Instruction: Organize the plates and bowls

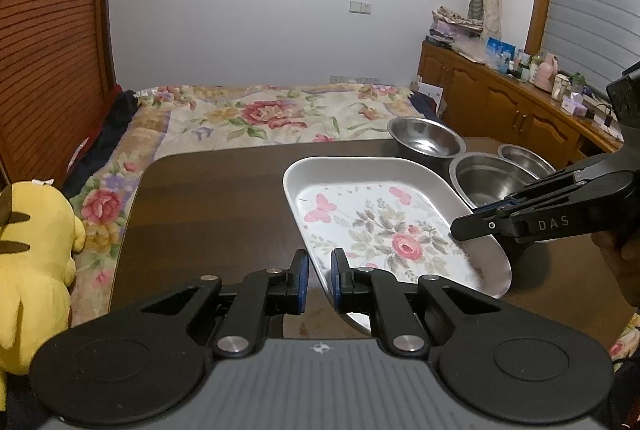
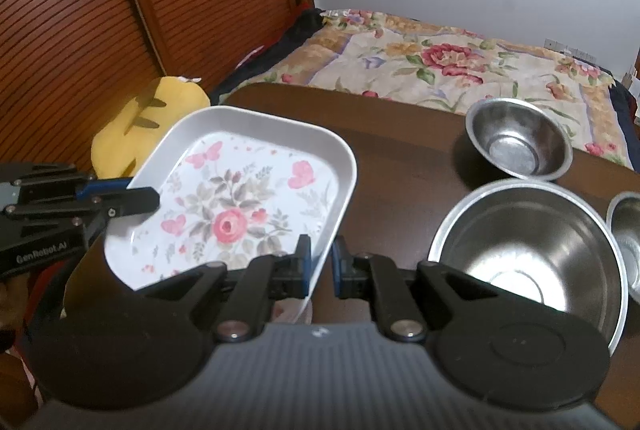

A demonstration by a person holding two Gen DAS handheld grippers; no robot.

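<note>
Gripping the floral tray (image 1: 384, 230) from both sides: left gripper (image 1: 319, 280) clamped tight on its near-left rim, right gripper (image 2: 320, 268) clamped tight on the opposite rim, pads pinching the thin edge. Tray sits tilted between them over the dark desk (image 1: 216, 198). Just past the right gripper: large steel bowl (image 2: 532, 258), small bowl (image 2: 628, 242) beside it at frame edge. Farther back, medium bowl (image 2: 520, 142) near the desk's far edge. Bed (image 2: 440, 62) beyond.

My tray (image 2: 256, 190) sits over the desk (image 2: 400, 150); three bowls (image 2: 520, 146) stand right of the tray, the bed (image 2: 460, 62) behind it.
</note>
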